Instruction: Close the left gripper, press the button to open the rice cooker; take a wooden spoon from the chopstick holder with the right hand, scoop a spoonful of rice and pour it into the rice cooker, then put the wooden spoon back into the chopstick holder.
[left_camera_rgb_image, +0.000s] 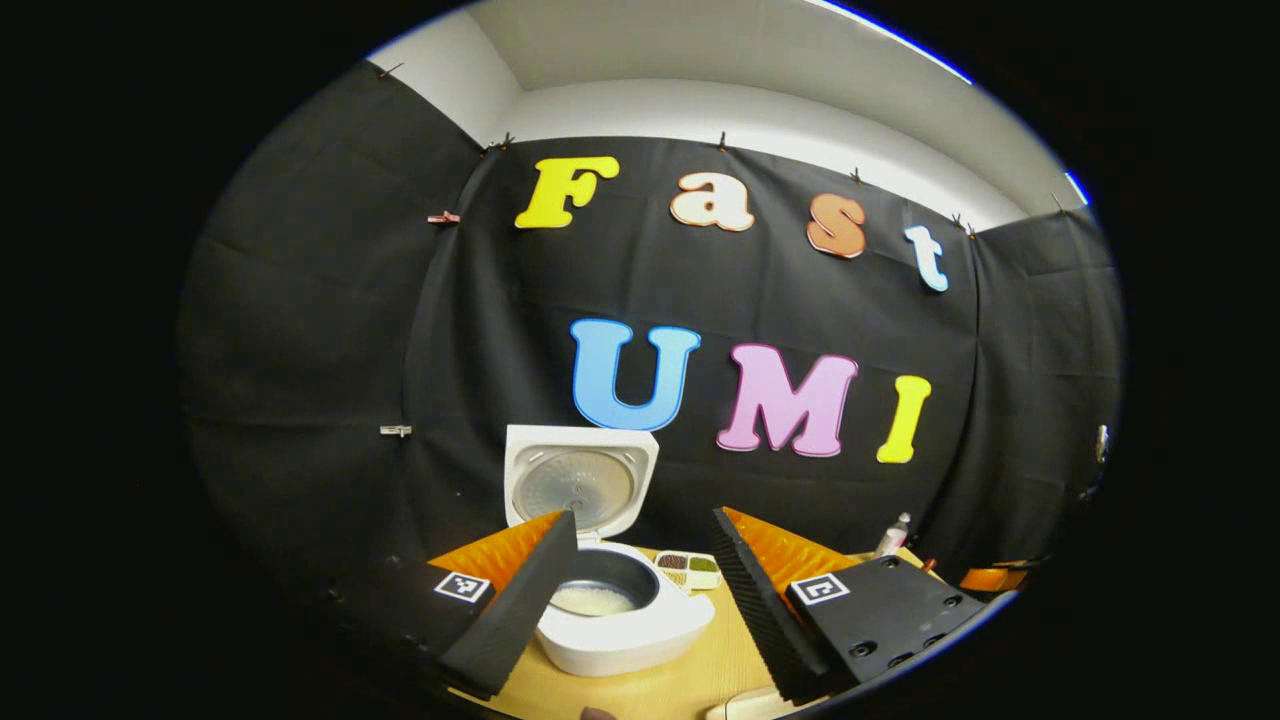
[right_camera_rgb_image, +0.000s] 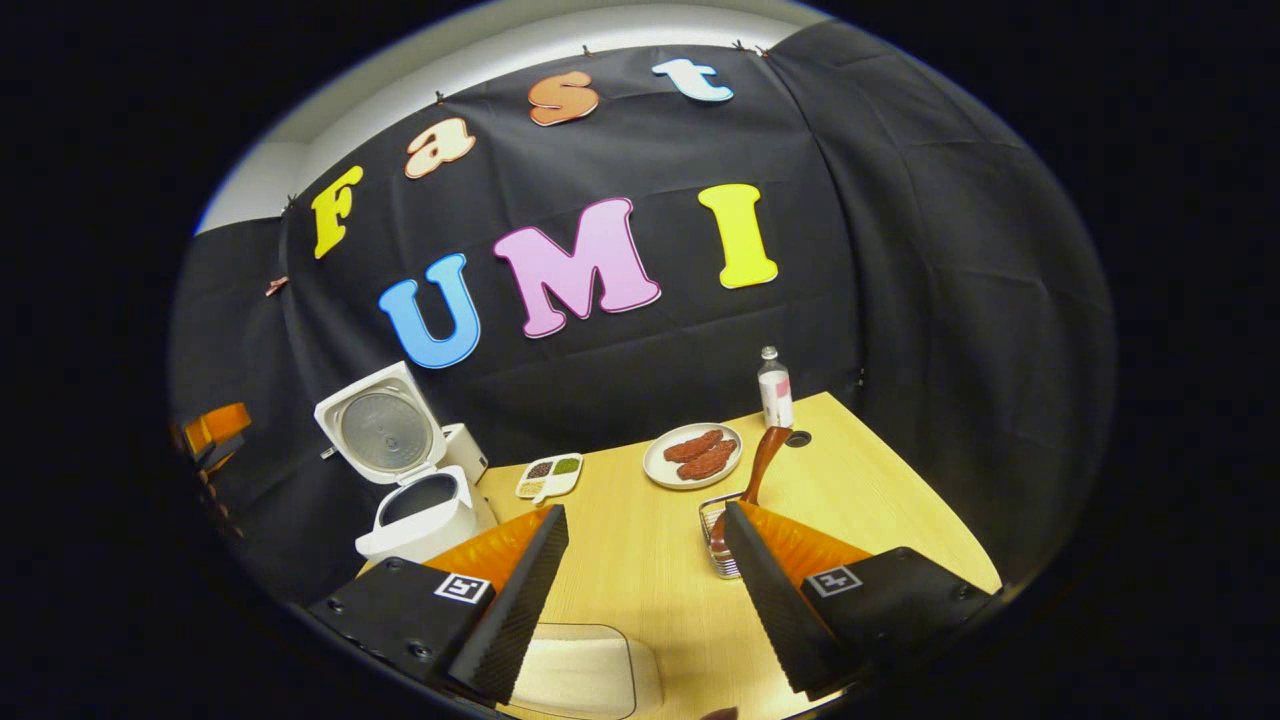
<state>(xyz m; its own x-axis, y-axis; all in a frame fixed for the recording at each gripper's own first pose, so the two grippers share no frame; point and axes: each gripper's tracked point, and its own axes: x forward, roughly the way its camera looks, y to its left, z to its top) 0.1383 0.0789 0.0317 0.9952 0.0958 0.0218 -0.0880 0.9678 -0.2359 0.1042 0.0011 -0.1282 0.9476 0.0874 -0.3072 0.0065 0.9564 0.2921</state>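
Rice cooker (left_camera_rgb_image: 610, 590): stands on the wooden table (right_camera_rgb_image: 640, 560) with its lid (left_camera_rgb_image: 580, 480) swung up, so the button press is judged done; a thin layer of white rice (left_camera_rgb_image: 592, 600) lies at the bottom of the dark inner pot.
Wooden spoon (right_camera_rgb_image: 752, 480): stands handle-up in the wire chopstick holder (right_camera_rgb_image: 722, 545), just beside the right gripper's right-hand finger in the right gripper view; nothing touches it.
Left gripper (left_camera_rgb_image: 640, 575): fingers spread wide, nothing between them, pointed toward the cooker.
Right gripper (right_camera_rgb_image: 645, 575): fingers spread wide, empty, above the table between cooker and holder.
Rice container (right_camera_rgb_image: 580, 675): a pale, rounded tub at the near table edge, likely the supply; its contents cannot be told.
Other items: a small divided dish of grains (right_camera_rgb_image: 550, 475), a plate of reddish food (right_camera_rgb_image: 695, 455) and a bottle (right_camera_rgb_image: 774, 390) sit farther back.
Progress: with rice in the pot and the spoon parked, the task looks finished or close to it; it cannot be told whether this rice came from the scoop.
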